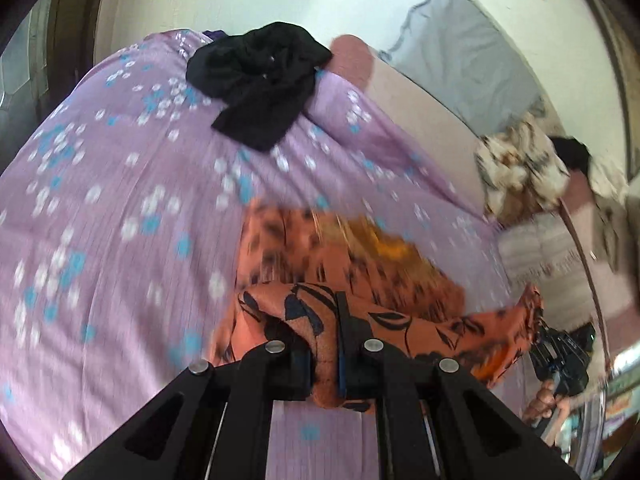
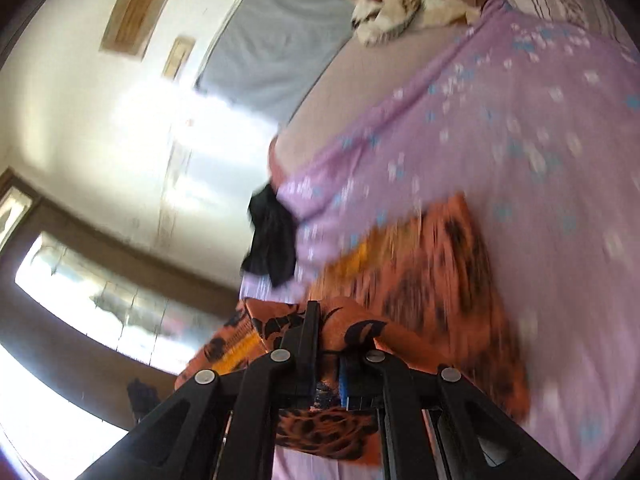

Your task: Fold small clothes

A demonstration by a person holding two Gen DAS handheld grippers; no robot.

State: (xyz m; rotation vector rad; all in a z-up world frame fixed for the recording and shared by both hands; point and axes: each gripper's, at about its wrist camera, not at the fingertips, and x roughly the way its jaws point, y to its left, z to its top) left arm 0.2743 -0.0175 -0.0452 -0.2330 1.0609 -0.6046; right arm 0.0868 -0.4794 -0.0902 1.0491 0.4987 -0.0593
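An orange garment with black leaf print (image 1: 352,264) lies partly on the purple flowered bedsheet (image 1: 120,208). My left gripper (image 1: 326,344) is shut on one edge of it and holds that edge off the bed. My right gripper (image 2: 328,344) is shut on another edge of the same orange garment (image 2: 432,272). The right gripper also shows in the left wrist view (image 1: 560,360), at the garment's far right end. The lifted cloth is stretched between the two grippers. The frames are blurred by motion.
A crumpled black garment (image 1: 260,80) lies at the far side of the bed and also shows in the right wrist view (image 2: 270,236). A brown and white blanket (image 1: 520,168) and a striped pillow (image 1: 544,252) lie at the right. A grey mattress (image 1: 460,52) leans on the wall.
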